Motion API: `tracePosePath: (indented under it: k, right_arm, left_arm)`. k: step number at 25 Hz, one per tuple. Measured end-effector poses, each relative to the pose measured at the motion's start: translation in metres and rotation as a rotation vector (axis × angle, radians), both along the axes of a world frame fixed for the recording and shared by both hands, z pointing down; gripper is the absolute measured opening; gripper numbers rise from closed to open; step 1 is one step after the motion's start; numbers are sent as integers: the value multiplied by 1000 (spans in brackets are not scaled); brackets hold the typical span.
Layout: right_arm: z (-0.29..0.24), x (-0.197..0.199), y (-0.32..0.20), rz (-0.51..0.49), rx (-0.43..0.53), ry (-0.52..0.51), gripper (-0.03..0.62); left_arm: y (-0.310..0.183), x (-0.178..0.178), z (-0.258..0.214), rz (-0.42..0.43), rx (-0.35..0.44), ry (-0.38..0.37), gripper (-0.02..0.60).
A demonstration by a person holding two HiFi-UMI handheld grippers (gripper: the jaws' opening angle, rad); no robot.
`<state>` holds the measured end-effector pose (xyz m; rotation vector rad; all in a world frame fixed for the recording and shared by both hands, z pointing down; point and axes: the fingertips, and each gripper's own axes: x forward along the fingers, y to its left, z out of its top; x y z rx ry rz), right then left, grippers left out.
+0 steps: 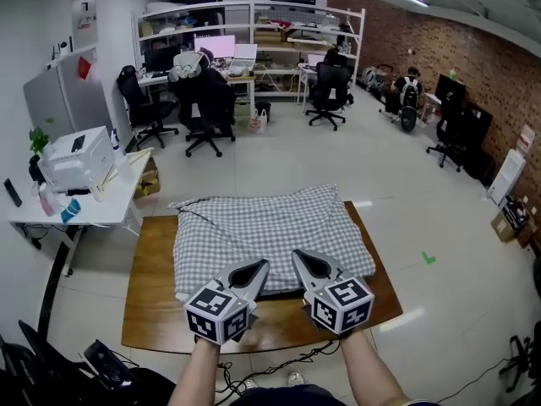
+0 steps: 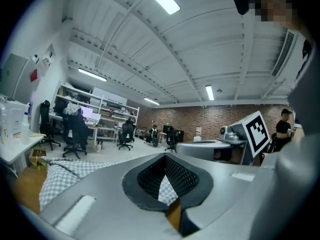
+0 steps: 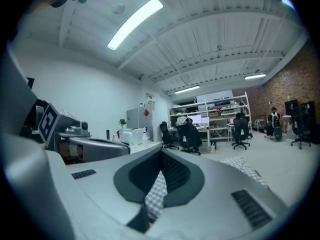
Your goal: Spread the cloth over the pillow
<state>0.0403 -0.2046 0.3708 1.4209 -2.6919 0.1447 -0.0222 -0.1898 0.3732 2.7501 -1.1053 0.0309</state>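
A grey-and-white checked cloth (image 1: 262,227) lies spread over a raised bulk on the wooden table (image 1: 152,311); the pillow beneath it is hidden. Both grippers sit side by side at the cloth's near edge. My left gripper (image 1: 257,267) is shut on that edge, and its own view shows a strip of checked cloth (image 2: 167,188) pinched in the left gripper (image 2: 166,183). My right gripper (image 1: 301,257) is likewise shut on the edge. In the right gripper view a fold of checked cloth (image 3: 156,196) runs through the closed right gripper (image 3: 159,183).
A white side table (image 1: 110,205) with a printer (image 1: 76,161) stands to the left of the wooden table. Black office chairs (image 1: 207,112) and desks fill the back of the room. Cables (image 1: 270,358) lie on the floor under the near edge.
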Motion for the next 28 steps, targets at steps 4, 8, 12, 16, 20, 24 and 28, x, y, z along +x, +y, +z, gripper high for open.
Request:
tracePosePath:
  k: [4, 8, 12, 16, 20, 24, 28]
  right_arm:
    - [0, -3, 1, -32, -7, -40, 12]
    - [2, -9, 6, -62, -6, -33, 12]
    - [8, -8, 10, -81, -24, -40, 12]
    - [8, -8, 10, -92, -24, -44, 12]
    - [7, -9, 9, -101, -26, -43, 12]
    - [7, -7, 9, -102, -29, -45, 12]
    - [7, -4, 9, -99, -37, -48, 12]
  left_arm:
    - [-4, -7, -3, -61, 14, -2, 5]
    - [-3, -6, 3, -72, -4, 13, 5]
    - [0, -1, 9, -67, -20, 9, 5]
    - [-1, -4, 15, -80, -38, 13, 5]
    - [-3, -4, 13, -94, -36, 17, 5]
    - [-3, -3, 13, -96, -38, 14, 5]
    - [-3, -2, 11, -96, -38, 13, 5]
